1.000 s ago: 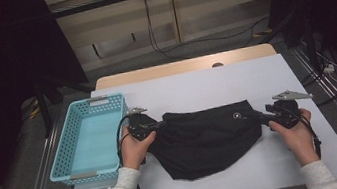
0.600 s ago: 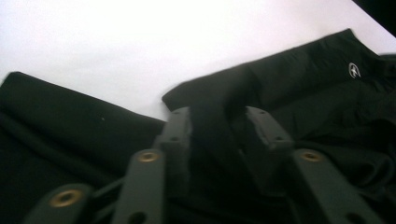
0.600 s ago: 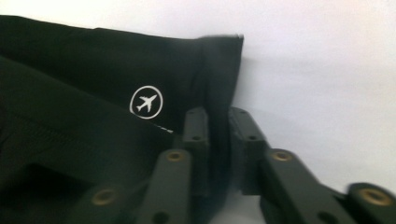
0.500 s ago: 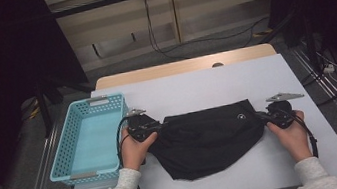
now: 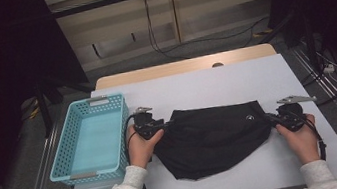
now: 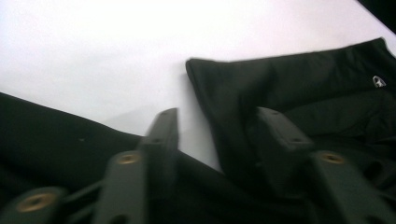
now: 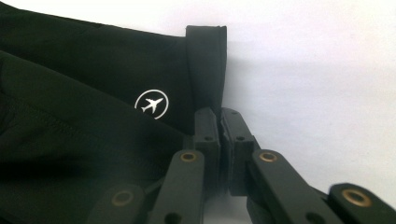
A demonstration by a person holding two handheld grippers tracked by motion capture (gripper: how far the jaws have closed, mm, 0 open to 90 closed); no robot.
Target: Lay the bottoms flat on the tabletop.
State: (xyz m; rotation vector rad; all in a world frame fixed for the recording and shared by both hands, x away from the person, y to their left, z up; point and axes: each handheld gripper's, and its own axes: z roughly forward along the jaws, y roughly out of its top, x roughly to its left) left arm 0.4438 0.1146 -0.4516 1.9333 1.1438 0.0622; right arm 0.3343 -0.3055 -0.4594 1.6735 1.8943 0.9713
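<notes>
A black garment (image 5: 213,138) with a small white plane logo (image 7: 152,103) lies spread on the white table (image 5: 205,86). My left gripper (image 5: 163,123) sits at its left corner. In the left gripper view the jaws (image 6: 217,116) stand apart and have just been closing a little, with the garment's edge (image 6: 303,79) lying partly between them, unpressed. My right gripper (image 5: 268,117) is at the right corner. In the right gripper view its jaws (image 7: 218,113) are shut on a folded hem of the garment (image 7: 93,70).
A light blue plastic basket (image 5: 91,102) stands on the table's left side, close to my left hand. Bare white table lies beyond the garment and to its right. The table's front edge runs just below my forearms.
The right gripper has closed on the garment's right corner. The left gripper has released the left corner, and that side of the cloth has slackened. Both hands stayed roughly in place.
</notes>
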